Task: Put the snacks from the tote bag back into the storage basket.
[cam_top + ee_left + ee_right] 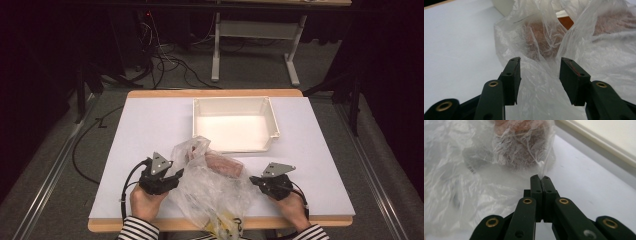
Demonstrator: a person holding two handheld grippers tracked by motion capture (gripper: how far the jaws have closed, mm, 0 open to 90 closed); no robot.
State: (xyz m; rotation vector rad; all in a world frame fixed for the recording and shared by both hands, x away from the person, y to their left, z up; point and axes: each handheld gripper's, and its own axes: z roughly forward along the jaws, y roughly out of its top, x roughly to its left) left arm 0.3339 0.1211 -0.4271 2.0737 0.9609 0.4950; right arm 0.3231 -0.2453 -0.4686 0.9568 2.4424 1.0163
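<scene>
The clear plastic bag [212, 187] lies on the desk [150, 130] before the white tray [235, 122]. The right tool [540, 178] pinches its film, likely anchoring it; the left tool [540, 66] straddles film, jaws wide.

White table [150, 125]: tray [272, 120], plastic bag [210, 192].

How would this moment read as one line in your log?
left gripper: open at plastic bag | right gripper: shut on plastic bag | white bin: empty

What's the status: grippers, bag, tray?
Left gripper open, jaws astride bag film. Right gripper shut on bag edge. Reddish lump inside bag. Tray behind, empty.
</scene>
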